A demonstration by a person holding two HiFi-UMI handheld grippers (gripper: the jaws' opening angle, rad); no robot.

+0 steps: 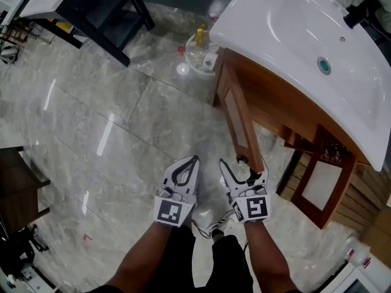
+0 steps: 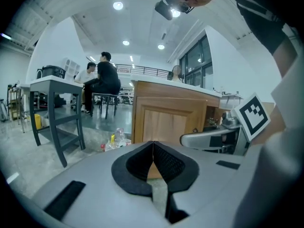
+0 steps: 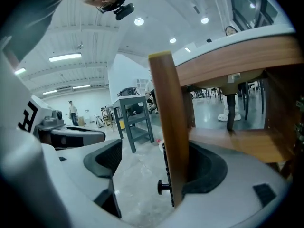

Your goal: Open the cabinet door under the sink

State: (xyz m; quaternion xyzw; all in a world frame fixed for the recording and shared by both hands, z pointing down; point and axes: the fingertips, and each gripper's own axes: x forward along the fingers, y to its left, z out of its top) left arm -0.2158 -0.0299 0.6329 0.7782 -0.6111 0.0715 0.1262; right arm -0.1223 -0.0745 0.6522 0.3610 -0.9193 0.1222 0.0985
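1. Right gripper (image 3: 149,167): jaws wide apart. The free edge of the cabinet door (image 3: 172,127) stands upright in the gap, wood against one pad, the other pad well clear. No clamp on it.
2. A small dark knob (image 3: 163,186) juts from the door face, low, into the gap.
3. Left gripper (image 2: 153,151): jaws pressed together, nothing between them. It is held just beside the right gripper, apart from the door.
4. Head view: the door is swung well out from the wooden cabinet (image 1: 287,112) under the white sink (image 1: 287,35).
5. A second door (image 1: 322,185) farther right also stands open.
6. Marble floor (image 1: 110,133); a bowl of bottles (image 1: 201,54) by the cabinet's far corner; a dark-framed counter (image 1: 104,8) well apart.
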